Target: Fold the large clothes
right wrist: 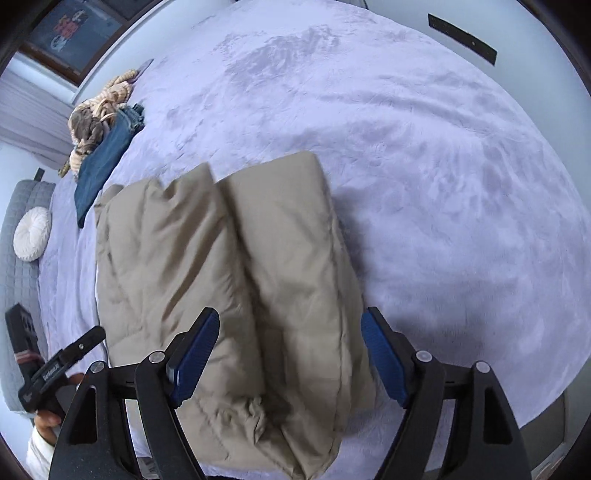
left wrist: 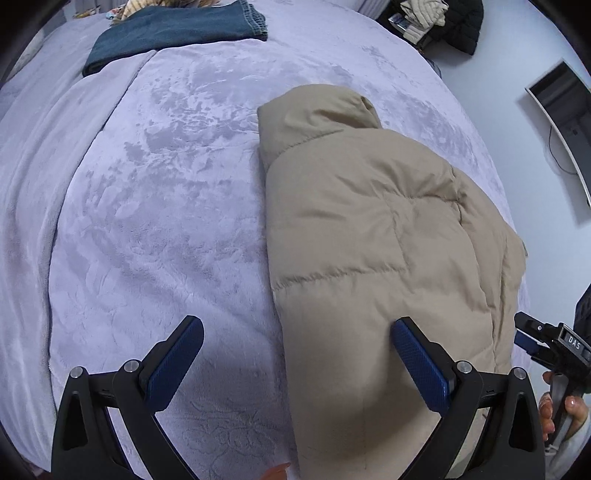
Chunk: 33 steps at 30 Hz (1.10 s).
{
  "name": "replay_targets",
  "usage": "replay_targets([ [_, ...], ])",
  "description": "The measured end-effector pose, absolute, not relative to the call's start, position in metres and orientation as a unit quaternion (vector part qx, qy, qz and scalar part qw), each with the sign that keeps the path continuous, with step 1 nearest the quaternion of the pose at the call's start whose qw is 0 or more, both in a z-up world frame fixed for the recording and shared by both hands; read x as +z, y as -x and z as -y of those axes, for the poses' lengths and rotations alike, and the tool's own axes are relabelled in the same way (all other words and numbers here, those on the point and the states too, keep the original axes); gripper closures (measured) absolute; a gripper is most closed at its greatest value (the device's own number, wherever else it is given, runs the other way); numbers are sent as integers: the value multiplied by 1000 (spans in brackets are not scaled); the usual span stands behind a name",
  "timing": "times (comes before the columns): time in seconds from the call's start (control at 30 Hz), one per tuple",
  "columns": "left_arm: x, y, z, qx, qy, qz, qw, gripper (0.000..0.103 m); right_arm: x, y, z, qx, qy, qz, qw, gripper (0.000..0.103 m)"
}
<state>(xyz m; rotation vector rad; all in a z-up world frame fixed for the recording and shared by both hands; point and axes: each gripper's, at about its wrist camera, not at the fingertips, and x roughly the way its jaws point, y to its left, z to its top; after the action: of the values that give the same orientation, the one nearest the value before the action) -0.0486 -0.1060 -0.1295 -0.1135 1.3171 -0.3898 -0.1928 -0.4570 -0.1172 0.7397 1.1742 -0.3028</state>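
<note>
Fingers (right wrist: 384, 358) of both grippers spread wide, holding nothing, above the folded puffy beige quilted jacket (right wrist: 236, 280).
Jacket lies between right gripper (right wrist: 290, 356) fingers; left gripper (left wrist: 297, 363) straddles its edge on plush lavender blanket (left wrist: 147, 221); folded jeans (left wrist: 177, 29) beyond.

We see both views evenly and softly lit by cool, diffuse light that gives the lavender blanket (left wrist: 155, 206) a bluish cast, with no glare or blown highlights. Shadows are soft: in the right wrist view a broad grey one spreads on the blanket to the right of the beige puffer jacket (right wrist: 236, 280). Strong fisheye distortion bulges the bed into a dome and bends the room's edges, with black vignetting in the corners. The left wrist view is sharp; in the right wrist view the jacket's far folds are smeared by motion blur.
</note>
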Motion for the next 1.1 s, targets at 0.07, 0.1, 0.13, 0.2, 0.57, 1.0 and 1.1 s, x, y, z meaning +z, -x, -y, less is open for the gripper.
replay_targets([
  [0.07, -138, 38, 104, -173, 72, -611, 769, 0, -133, 182, 478, -124, -382, -533, 745, 30],
  [0.1, -142, 34, 104, -174, 82, -614, 765, 0, -141, 178, 484, -113, -396, -536, 737, 59],
  [0.13, -146, 30, 105, -175, 95, -619, 760, 0, -149, 169, 487, -100, -407, -543, 728, 72],
  [0.2, -151, 27, 108, -173, 109, -622, 756, 0, -152, 153, 485, -72, -395, -545, 736, 86],
  [0.57, -151, 28, 146, -199, 83, -622, 753, 0, -174, 115, 489, -43, -312, -597, 738, 83],
  [1.0, -152, 29, 159, -200, 64, -629, 749, 0, -126, 121, 448, 31, -269, -585, 764, 35],
  [1.1, -153, 28, 160, -202, 61, -630, 747, 0, -142, 119, 437, 17, -221, -610, 761, 34],
])
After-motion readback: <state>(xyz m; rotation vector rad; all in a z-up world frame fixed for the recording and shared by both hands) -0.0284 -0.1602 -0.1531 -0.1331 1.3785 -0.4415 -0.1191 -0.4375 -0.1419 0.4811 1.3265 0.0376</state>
